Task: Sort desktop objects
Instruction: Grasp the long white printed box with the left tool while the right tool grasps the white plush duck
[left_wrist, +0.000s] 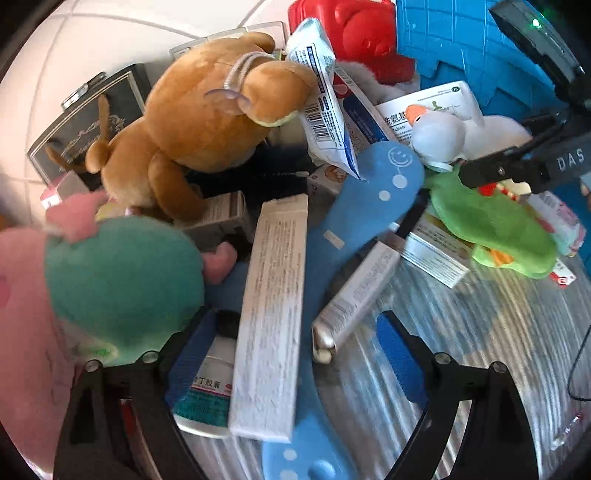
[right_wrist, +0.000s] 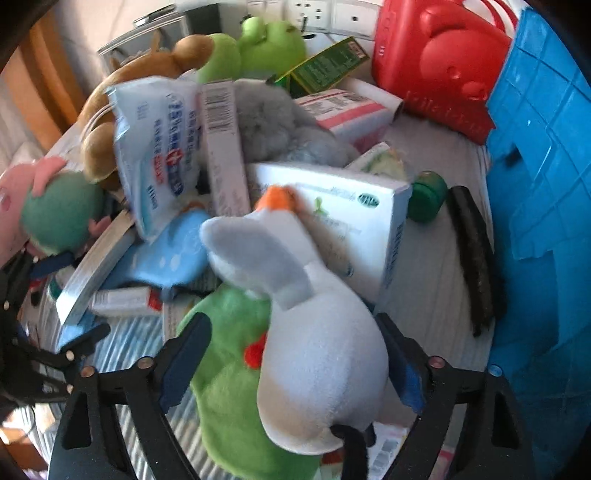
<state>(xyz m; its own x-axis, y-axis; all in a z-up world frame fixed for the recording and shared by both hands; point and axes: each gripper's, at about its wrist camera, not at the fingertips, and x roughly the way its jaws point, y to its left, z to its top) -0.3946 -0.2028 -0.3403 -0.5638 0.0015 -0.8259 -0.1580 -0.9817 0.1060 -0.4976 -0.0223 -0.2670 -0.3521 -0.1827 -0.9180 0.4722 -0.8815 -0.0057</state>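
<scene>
A pile of plush toys and medicine boxes covers the desk. My left gripper (left_wrist: 295, 354) is open over a long white box (left_wrist: 271, 314), with a blue smiley plush (left_wrist: 369, 199) and a smaller white box (left_wrist: 356, 299) also between its fingers. My right gripper (right_wrist: 291, 354) is open around a white goose plush (right_wrist: 314, 354) and a green plush (right_wrist: 229, 376); whether the pads touch them I cannot tell. The goose (left_wrist: 454, 134) and green plush (left_wrist: 491, 225) also show in the left wrist view beside the right gripper's finger (left_wrist: 491, 170). A brown bear (left_wrist: 207, 122) lies behind.
A blue crate (right_wrist: 539, 192) stands at the right and a red bear-faced basket (right_wrist: 439, 62) behind it. A pink and green plush (left_wrist: 110, 280) lies at left. A black brush (right_wrist: 476, 258), a green cap (right_wrist: 426, 201), a white sachet (right_wrist: 155, 155) and several boxes lie around.
</scene>
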